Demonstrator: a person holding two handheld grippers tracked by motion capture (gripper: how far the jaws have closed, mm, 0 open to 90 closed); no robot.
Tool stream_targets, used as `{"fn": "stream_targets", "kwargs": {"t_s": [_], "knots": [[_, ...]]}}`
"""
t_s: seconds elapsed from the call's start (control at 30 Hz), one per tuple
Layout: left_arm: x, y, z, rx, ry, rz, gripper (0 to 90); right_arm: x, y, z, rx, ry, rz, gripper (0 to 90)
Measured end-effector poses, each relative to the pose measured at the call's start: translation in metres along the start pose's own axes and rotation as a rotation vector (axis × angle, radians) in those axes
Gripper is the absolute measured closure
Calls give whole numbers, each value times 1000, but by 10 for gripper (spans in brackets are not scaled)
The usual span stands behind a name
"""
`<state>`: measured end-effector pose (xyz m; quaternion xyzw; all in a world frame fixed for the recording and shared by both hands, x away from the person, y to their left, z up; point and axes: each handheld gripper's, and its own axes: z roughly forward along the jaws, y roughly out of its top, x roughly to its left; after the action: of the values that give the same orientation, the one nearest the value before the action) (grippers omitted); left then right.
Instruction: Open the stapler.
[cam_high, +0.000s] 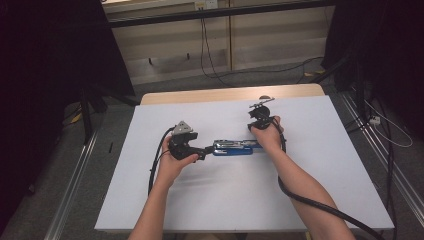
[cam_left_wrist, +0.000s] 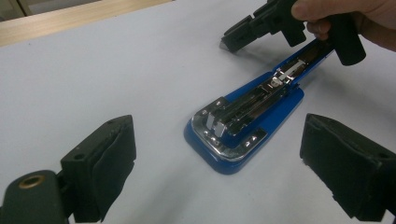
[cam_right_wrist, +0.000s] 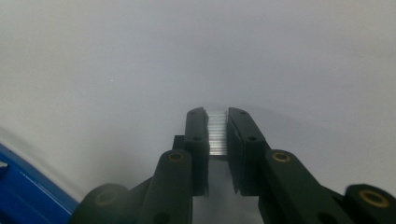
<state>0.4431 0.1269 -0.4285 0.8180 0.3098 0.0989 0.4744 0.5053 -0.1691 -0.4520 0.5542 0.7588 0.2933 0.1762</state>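
Note:
A blue stapler (cam_high: 232, 147) lies swung open on the white table, its chrome staple channel (cam_left_wrist: 243, 109) facing up. My left gripper (cam_high: 202, 152) is open at the stapler's left end; in the left gripper view the wide-apart jaws (cam_left_wrist: 219, 140) flank its base without touching it. My right gripper (cam_high: 257, 116) sits just beyond the stapler's right end, low over the table. It is shut on a short silver strip of staples (cam_right_wrist: 217, 133), pinched between the pads. A corner of the blue stapler (cam_right_wrist: 23, 196) appears at the lower left of the right gripper view.
A white sheet (cam_high: 300, 190) covers the table, with a wooden edge (cam_high: 230, 94) bare at the far side. Black cables trail from both grippers toward the near edge. Dark curtains, floor cables and metal rails surround the table.

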Motion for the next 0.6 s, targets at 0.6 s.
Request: {"fn": "stream_targets", "kwargs": {"t_s": [0.6], "knots": [[2, 1, -7, -17, 5, -17, 102, 3, 1, -42, -92, 167, -142, 790]]}}
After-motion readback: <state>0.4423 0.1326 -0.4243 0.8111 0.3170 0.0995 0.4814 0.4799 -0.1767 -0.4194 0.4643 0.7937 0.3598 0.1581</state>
